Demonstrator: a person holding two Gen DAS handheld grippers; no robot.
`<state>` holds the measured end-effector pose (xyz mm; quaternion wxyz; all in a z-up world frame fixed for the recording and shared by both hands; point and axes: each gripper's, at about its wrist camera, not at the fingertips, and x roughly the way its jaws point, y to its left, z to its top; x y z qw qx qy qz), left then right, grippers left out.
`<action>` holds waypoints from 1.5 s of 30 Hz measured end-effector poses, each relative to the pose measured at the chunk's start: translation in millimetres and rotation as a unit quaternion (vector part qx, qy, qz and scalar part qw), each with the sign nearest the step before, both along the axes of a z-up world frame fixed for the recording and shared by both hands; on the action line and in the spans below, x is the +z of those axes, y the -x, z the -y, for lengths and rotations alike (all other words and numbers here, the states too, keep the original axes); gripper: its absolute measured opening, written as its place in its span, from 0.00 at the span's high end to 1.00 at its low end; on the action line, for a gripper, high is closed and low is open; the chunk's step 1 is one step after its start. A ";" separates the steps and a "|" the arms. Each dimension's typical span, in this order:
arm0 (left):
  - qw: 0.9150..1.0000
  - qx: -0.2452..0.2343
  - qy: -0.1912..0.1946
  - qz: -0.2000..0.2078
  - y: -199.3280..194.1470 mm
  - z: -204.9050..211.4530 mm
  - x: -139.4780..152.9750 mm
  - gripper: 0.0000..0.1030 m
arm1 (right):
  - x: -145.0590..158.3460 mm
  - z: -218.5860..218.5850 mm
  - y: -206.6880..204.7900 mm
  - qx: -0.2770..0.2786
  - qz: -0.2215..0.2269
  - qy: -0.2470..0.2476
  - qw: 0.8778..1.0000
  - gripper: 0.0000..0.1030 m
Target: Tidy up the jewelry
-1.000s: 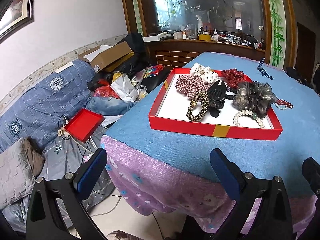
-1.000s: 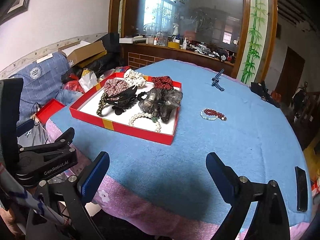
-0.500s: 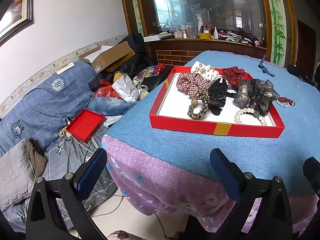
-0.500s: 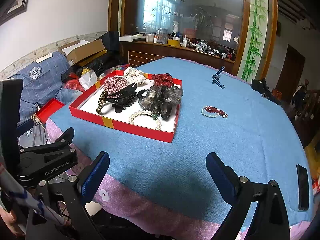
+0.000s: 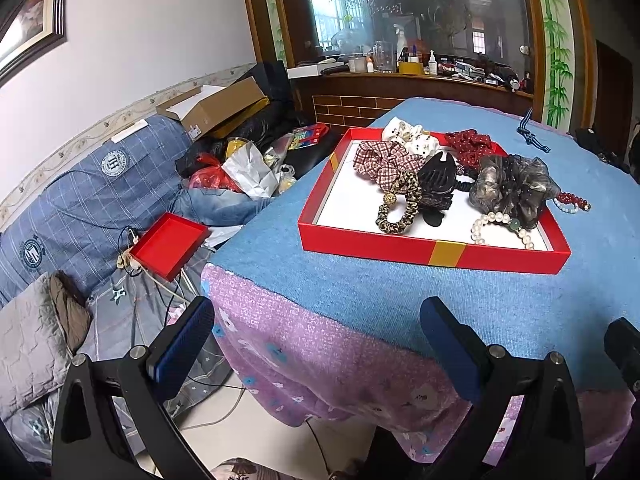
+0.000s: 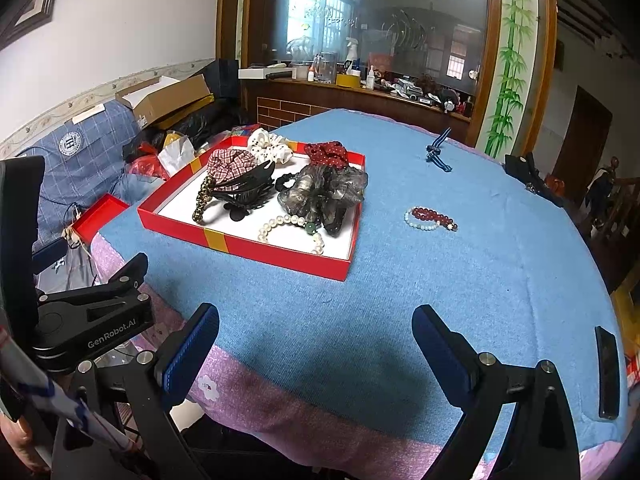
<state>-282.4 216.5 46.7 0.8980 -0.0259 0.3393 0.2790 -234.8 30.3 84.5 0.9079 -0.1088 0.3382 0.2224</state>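
A red tray (image 5: 400, 249) (image 6: 248, 246) sits on the blue-covered table (image 6: 400, 292). It holds several scrunchies, a black claw clip (image 5: 437, 178) (image 6: 244, 188) and a pearl bracelet (image 5: 502, 229) (image 6: 290, 226). A red and pale bead bracelet (image 6: 430, 218) (image 5: 570, 202) lies on the cloth right of the tray. A blue striped ribbon piece (image 6: 438, 152) lies farther back. My left gripper (image 5: 316, 344) is open and empty, off the table's near-left corner. My right gripper (image 6: 316, 350) is open and empty above the table's near edge.
A cluttered blue sofa (image 5: 80, 200) with a cardboard box (image 5: 216, 104) and a small red tray (image 5: 170, 246) stands left of the table. A dark phone (image 6: 608, 372) lies at the table's right edge. The left gripper's body (image 6: 80, 320) shows at left in the right wrist view.
Both grippers have drifted slightly, so the tray sits a little differently in view. Both stay open and empty. Nothing on the table has moved.
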 end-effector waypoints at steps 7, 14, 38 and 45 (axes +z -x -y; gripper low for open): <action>1.000 0.001 0.000 0.001 0.0 -1.0 -0.2 0.01 | 0.0 0.3 -0.2 0.000 -0.001 0.000 1.000 0.04; 1.000 0.001 0.002 -0.003 0.4 -1.7 -0.4 0.01 | -0.3 0.8 -1.1 -0.002 -0.004 -0.001 1.000 0.04; 1.000 0.002 0.002 -0.004 0.9 -3.2 -2.0 0.01 | -1.0 2.1 -1.6 -0.004 -0.009 -0.003 1.000 0.04; 1.000 0.004 0.003 -0.004 1.9 -4.4 -2.8 0.01 | -1.3 2.1 -1.6 -0.005 -0.010 -0.003 1.000 0.04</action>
